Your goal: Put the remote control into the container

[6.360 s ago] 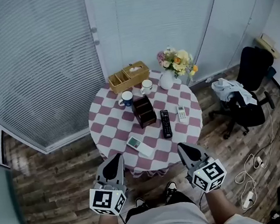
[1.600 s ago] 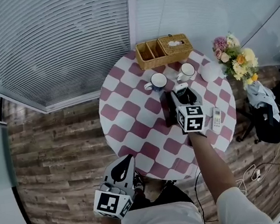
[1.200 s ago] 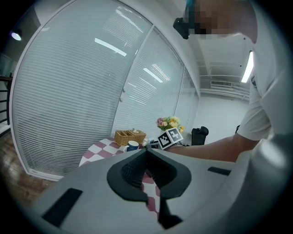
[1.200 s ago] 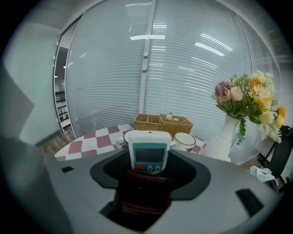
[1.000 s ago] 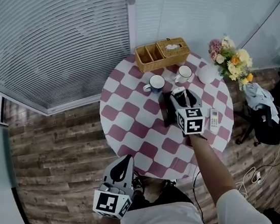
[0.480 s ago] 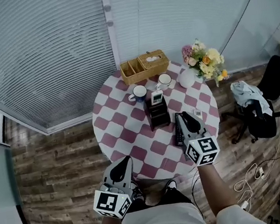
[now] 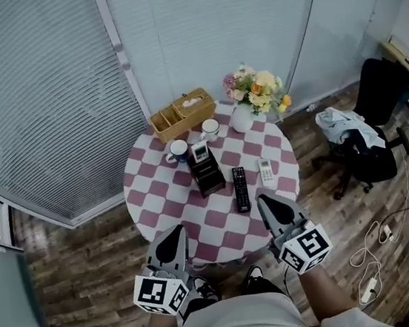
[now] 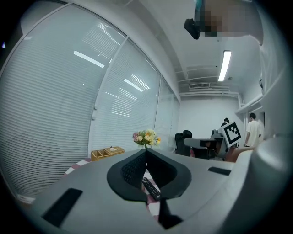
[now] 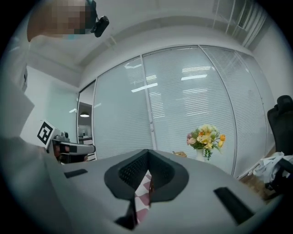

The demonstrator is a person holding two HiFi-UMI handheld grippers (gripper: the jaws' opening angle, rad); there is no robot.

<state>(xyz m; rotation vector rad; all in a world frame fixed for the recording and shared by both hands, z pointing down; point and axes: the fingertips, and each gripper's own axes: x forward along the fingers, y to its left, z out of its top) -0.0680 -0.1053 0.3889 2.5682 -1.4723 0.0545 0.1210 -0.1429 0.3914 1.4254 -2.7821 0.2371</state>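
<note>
Tally, everything ahead of left gripper (image 7: 175, 232) and right gripper (image 7: 264, 201): three remote controls (image 7: 241, 188) (two white, one black), two mugs (image 7: 179, 151), one container (image 7: 208, 176), one wicker basket (image 7: 183, 114), one flower vase (image 7: 243, 119), one tabletop (image 7: 163, 202), one office chair (image 7: 378, 91).

The small white remote control (image 7: 200, 152) stands in the dark brown box-shaped container (image 7: 208, 179), its lower end hidden inside. The long black remote control's (image 7: 241, 188) buttons are too small to read. In the left gripper view, the left claw's (image 8: 146, 151) grey body hides most of the round checked desk (image 7: 157, 202).
</note>
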